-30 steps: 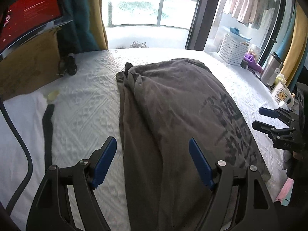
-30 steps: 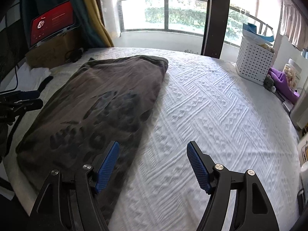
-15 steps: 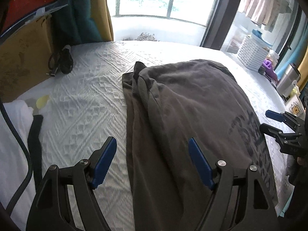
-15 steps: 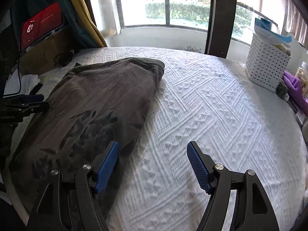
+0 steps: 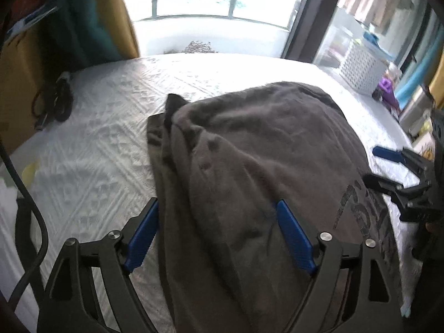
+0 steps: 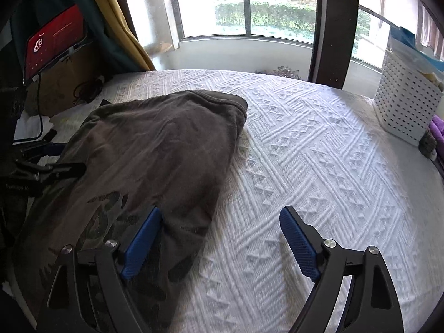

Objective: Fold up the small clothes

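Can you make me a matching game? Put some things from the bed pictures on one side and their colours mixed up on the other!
Things:
1. crumpled cotton T-shirt with printed letters
2. plastic basket with small holes
3. pads of the right claw
4. screen leaning on the cardboard box

Colours:
A. blue
B. red
C. dark grey-brown
D. white

Pairs: 1-C, 2-D, 3-A, 4-B

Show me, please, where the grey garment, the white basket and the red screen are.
grey garment [image 5: 263, 166], left wrist view, middle of the cloth.
white basket [image 6: 405, 105], right wrist view, perforated front wall.
red screen [image 6: 55, 40], right wrist view, centre of display.
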